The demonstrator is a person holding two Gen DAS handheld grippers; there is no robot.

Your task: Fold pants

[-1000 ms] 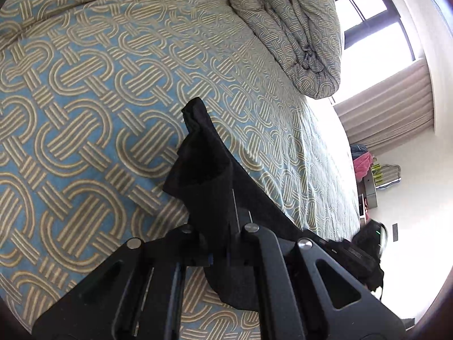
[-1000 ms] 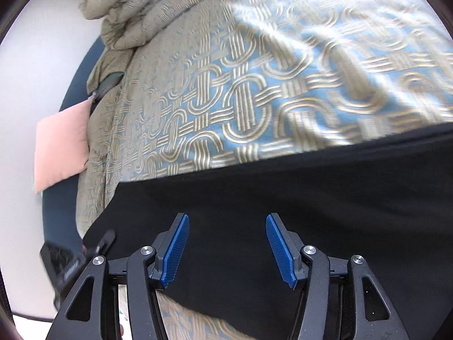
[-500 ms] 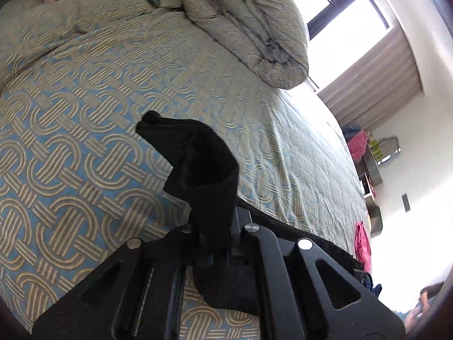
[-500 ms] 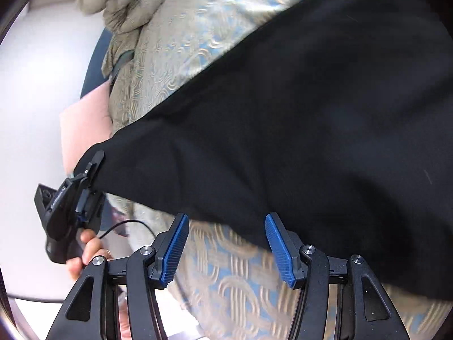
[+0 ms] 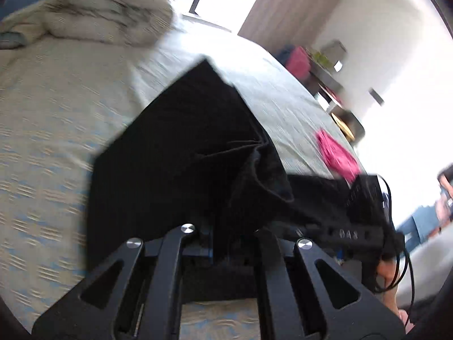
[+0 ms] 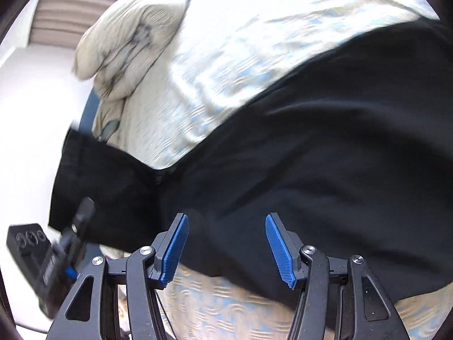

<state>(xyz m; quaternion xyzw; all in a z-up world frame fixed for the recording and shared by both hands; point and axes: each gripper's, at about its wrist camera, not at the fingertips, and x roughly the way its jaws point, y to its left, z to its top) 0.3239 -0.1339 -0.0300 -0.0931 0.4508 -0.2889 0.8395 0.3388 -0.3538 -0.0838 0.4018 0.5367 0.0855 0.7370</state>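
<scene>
Left gripper [image 5: 223,240] pinched black pants [image 5: 175,153]; right gripper [image 6: 226,248] gaped, spread wide; no readable lettering anywhere.

From my feed: a patterned bedspread [image 5: 51,130] fills the left, a bunched duvet [image 5: 113,8] upper left, pink cloth [image 5: 338,155] at right, curtain [image 5: 286,5] above.

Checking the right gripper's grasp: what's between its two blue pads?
In the right wrist view, the right gripper is open; between its pads there is only the black pants, ungripped.
</scene>
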